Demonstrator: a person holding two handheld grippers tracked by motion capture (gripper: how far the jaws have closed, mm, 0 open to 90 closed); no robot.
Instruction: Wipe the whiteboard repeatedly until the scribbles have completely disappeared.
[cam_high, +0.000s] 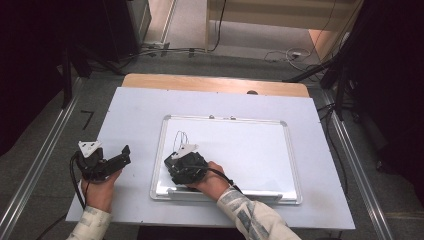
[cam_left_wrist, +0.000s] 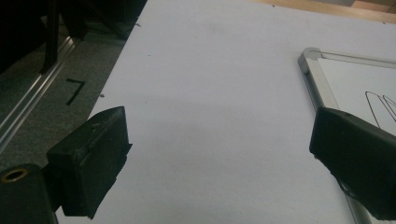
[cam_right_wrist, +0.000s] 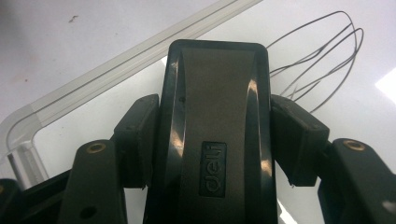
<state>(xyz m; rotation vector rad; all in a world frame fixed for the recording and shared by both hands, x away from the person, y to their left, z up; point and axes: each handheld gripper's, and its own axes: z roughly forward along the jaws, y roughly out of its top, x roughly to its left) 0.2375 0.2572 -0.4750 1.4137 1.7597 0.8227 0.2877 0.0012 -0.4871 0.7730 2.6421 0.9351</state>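
eraser: black | whiteboard: white, silver frame | sleeve: patterned

Glossy black plastic eraser, metal-framed glossy whiteboard

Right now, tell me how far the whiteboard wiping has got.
Done: the right gripper is clamped on the black eraser over the whiteboard. In hand: eraser sits beside the looped pen lines. Left: those lines remain unwiped. The left gripper waits open off the board.
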